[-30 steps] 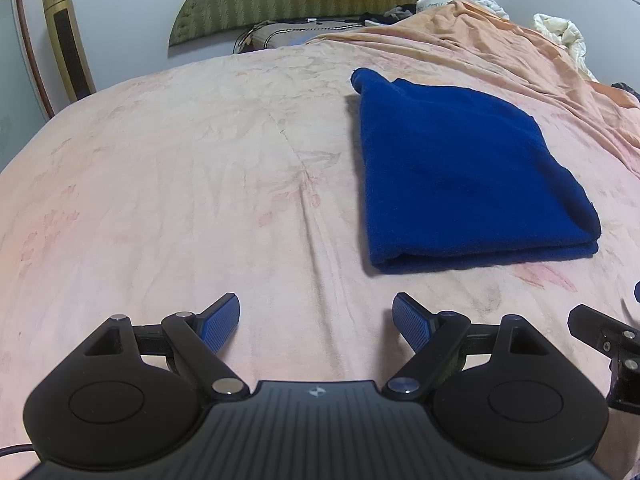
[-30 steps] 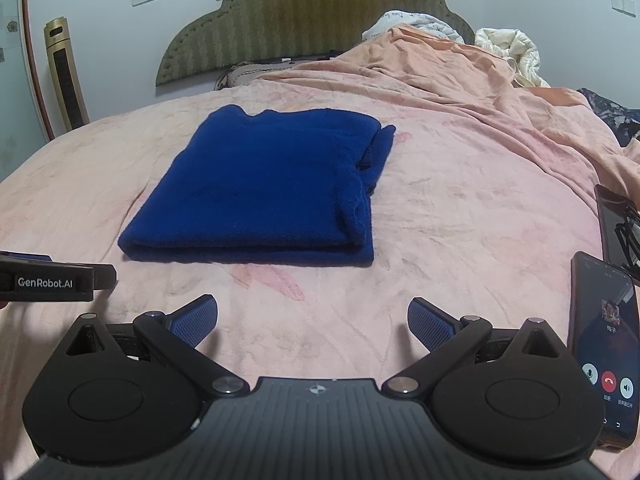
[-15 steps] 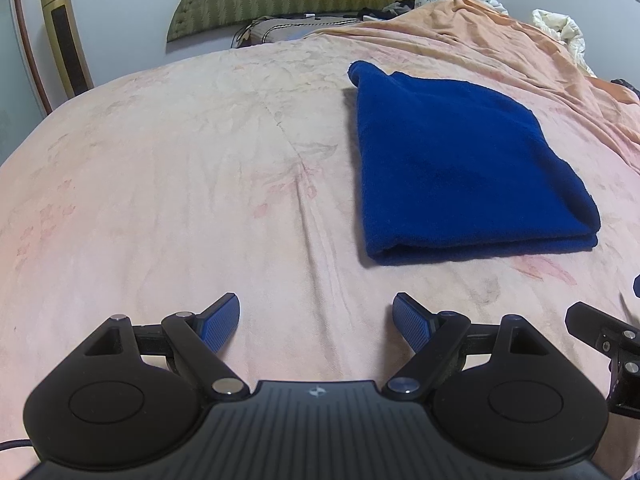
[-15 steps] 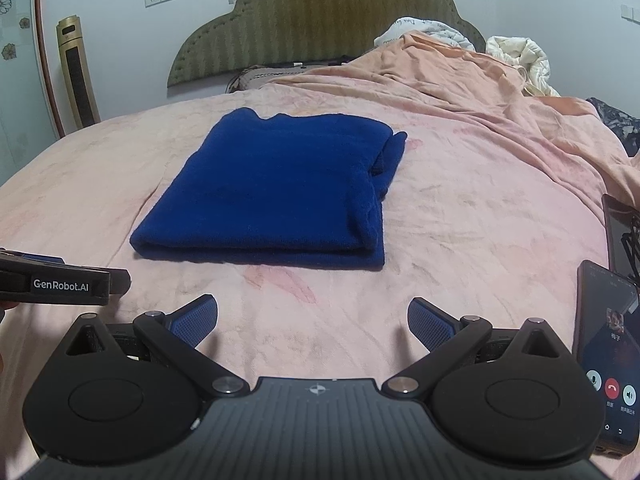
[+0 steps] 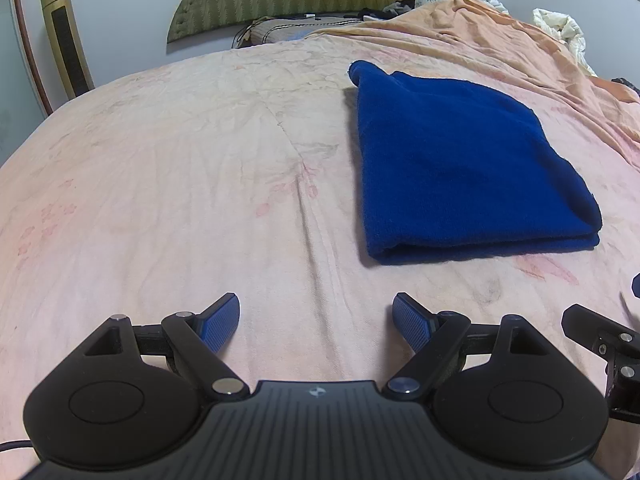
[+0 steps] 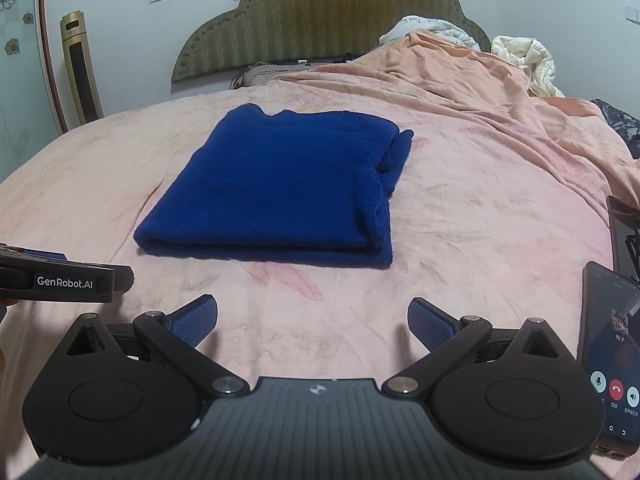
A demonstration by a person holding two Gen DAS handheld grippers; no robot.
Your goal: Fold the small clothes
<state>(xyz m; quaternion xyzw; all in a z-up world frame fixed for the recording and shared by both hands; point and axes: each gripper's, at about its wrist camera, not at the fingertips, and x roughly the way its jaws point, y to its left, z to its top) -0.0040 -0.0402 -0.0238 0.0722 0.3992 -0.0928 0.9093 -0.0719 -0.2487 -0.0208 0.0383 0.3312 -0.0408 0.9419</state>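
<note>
A dark blue garment (image 5: 460, 168) lies folded into a flat rectangle on the pink bedsheet (image 5: 180, 184). In the right wrist view it (image 6: 280, 192) sits straight ahead, with a sleeve end sticking out at its far right. My left gripper (image 5: 316, 324) is open and empty, over bare sheet, near and left of the garment. My right gripper (image 6: 312, 322) is open and empty, a short way in front of the garment's near folded edge. The left gripper's side shows in the right wrist view (image 6: 64, 280) at the left.
A phone (image 6: 612, 356) with a lit call screen lies at the right, a second dark device (image 6: 624, 232) beyond it. A bunched orange quilt (image 6: 460, 80) and white bedding (image 6: 528, 64) lie at the back right. A green headboard (image 6: 320, 28) and a gold tower unit (image 6: 80, 68) stand behind.
Both grippers have drawn back a little and risen, so the garment sits slightly farther away. Both stay open. The garment has not moved.
</note>
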